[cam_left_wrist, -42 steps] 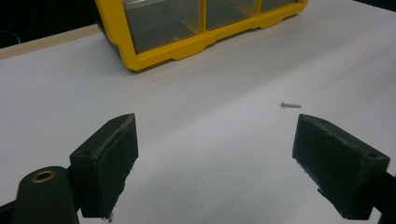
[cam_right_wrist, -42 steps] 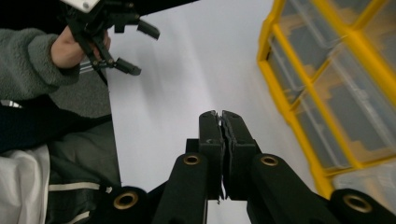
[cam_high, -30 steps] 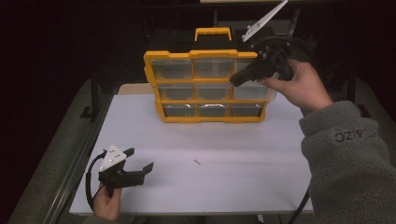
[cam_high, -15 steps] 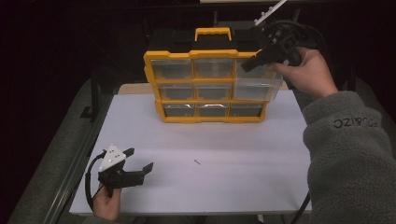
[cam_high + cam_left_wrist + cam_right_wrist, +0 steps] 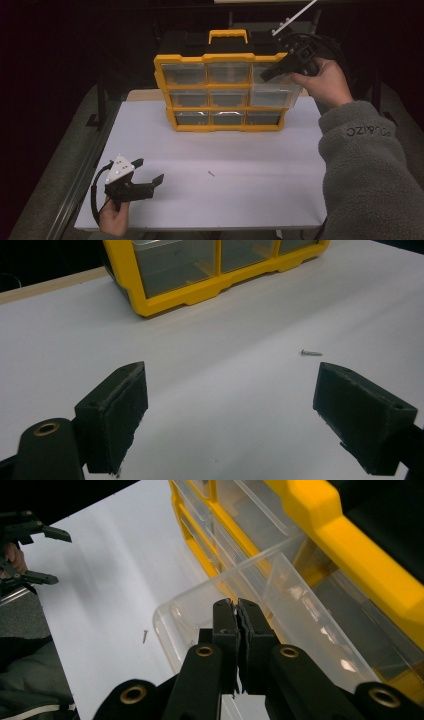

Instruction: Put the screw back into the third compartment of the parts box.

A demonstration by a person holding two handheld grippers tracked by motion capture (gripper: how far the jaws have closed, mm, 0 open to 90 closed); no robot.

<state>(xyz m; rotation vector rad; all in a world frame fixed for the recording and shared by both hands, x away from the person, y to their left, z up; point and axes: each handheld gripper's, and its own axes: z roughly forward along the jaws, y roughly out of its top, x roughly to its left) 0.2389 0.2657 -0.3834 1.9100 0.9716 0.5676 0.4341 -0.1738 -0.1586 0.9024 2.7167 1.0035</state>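
Observation:
A yellow organiser (image 5: 210,59) with clear drawers stands upright at the back of the white table (image 5: 250,200). Its middle-right drawer (image 5: 276,95) is pulled part way out. My right gripper (image 5: 265,76) hovers in front of the top-right drawer, above the pulled-out one, with its jaws shut. In the right gripper view the shut jaws (image 5: 237,602) hang over the open drawer (image 5: 280,610), and nothing shows between them. My left gripper (image 5: 150,170) rests open near the front left corner. A small screw (image 5: 211,174) lies on the table just beyond it, to its right (image 5: 311,353).
A black handle with a yellow grip (image 5: 228,36) tops the organiser. The table's left edge runs along a metal rail (image 5: 85,170). A grey sleeve (image 5: 370,165) covers the right front of the table. The surroundings are dark.
My right gripper has risen from the front of the middle-right drawer to the level of the top row, and that drawer now sticks out. The left gripper has stayed put.

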